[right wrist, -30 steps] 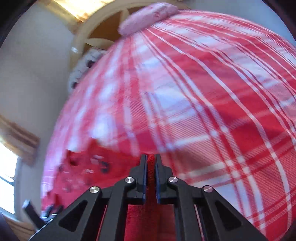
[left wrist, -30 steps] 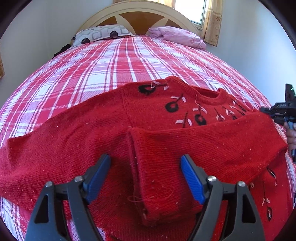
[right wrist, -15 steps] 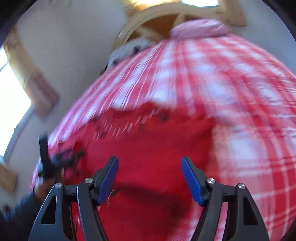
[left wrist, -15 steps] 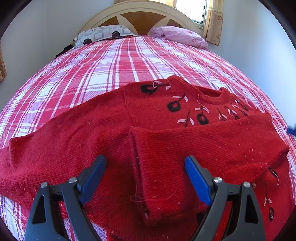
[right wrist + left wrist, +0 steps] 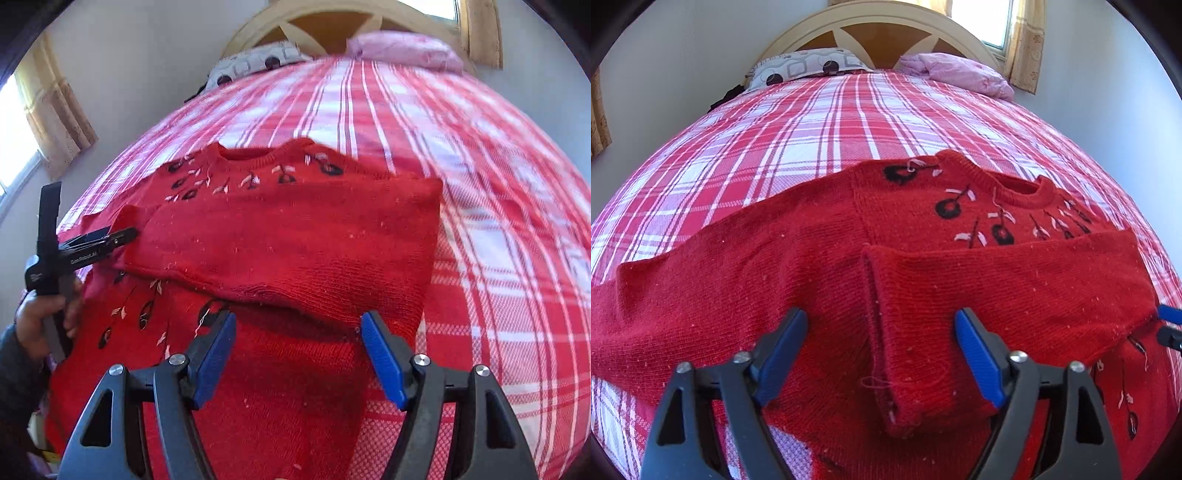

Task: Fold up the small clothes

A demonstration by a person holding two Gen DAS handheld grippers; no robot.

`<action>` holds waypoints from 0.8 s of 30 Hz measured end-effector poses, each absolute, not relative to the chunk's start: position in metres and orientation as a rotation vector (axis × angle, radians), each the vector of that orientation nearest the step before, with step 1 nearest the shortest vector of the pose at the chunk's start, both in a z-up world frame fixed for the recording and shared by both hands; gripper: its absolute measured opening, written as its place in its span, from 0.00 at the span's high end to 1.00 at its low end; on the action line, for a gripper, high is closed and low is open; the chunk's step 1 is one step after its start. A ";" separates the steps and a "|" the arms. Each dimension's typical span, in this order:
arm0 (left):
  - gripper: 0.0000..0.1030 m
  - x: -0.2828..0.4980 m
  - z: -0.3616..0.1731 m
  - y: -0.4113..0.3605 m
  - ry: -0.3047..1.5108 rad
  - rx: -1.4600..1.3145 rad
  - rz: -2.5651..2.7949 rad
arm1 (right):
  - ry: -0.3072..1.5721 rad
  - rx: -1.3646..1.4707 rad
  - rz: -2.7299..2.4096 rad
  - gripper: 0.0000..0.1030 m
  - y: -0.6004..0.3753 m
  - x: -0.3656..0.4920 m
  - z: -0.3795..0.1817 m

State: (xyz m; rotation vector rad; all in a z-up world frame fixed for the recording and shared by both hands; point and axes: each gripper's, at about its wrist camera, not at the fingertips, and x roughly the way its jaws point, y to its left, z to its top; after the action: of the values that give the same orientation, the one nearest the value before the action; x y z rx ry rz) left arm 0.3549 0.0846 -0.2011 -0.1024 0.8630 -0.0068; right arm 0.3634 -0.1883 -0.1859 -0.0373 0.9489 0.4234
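A red knit sweater (image 5: 820, 266) with black and white flower embroidery lies face up on the plaid bed. Its right sleeve (image 5: 997, 280) is folded across the chest; the other sleeve (image 5: 683, 288) stretches out to the left. My left gripper (image 5: 881, 354) is open and empty, hovering over the folded sleeve's cuff (image 5: 923, 398). My right gripper (image 5: 297, 354) is open and empty above the sweater's right side (image 5: 295, 387), just below the folded sleeve (image 5: 295, 236). The left gripper also shows at the left of the right wrist view (image 5: 110, 236), its jaws hard to read there.
The bed has a red and white plaid cover (image 5: 812, 133). A patterned pillow (image 5: 805, 68) and a pink pillow (image 5: 967, 72) lie at the wooden headboard (image 5: 882, 29). Walls stand close on both sides. A curtained window (image 5: 33, 122) is at the left.
My right gripper has opened, let go of the sleeve, and swung back to face the sweater. My left gripper stays open and has drawn back slightly.
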 end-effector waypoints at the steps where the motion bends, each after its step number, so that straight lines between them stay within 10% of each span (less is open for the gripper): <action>1: 0.28 0.353 -0.200 0.085 0.857 -0.107 -0.024 | 0.947 -0.029 0.419 0.31 -0.188 0.360 -0.186; 12: 0.79 0.345 -0.197 0.102 0.806 -0.235 -0.046 | 0.873 -0.070 0.376 0.31 -0.178 0.345 -0.178; 14: 0.79 0.341 -0.195 0.100 0.798 -0.233 -0.066 | 0.867 -0.062 0.358 0.31 -0.181 0.346 -0.179; 16: 0.64 0.341 -0.194 0.095 0.797 -0.213 -0.081 | 0.859 -0.045 0.344 0.31 -0.184 0.347 -0.181; 17: 0.41 0.343 -0.195 0.093 0.810 -0.199 -0.070 | 0.859 -0.034 0.341 0.31 -0.185 0.348 -0.183; 19: 0.35 0.345 -0.196 0.090 0.822 -0.193 -0.089 | 0.855 -0.015 0.338 0.31 -0.185 0.348 -0.184; 20: 0.45 0.346 -0.197 0.089 0.825 -0.187 -0.098 | 0.842 -0.009 0.336 0.31 -0.186 0.346 -0.182; 21: 0.78 0.346 -0.197 0.088 0.828 -0.181 -0.110 | 0.826 -0.002 0.335 0.31 -0.188 0.344 -0.180; 24: 0.94 0.342 -0.192 0.091 0.803 -0.202 -0.121 | 0.751 0.015 0.317 0.31 -0.197 0.338 -0.164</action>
State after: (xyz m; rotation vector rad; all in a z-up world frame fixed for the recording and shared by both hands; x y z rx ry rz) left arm 0.3416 0.0914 -0.1921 -0.2021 0.8033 -0.1206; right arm 0.3385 -0.1971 -0.1636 0.0150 0.7511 0.3166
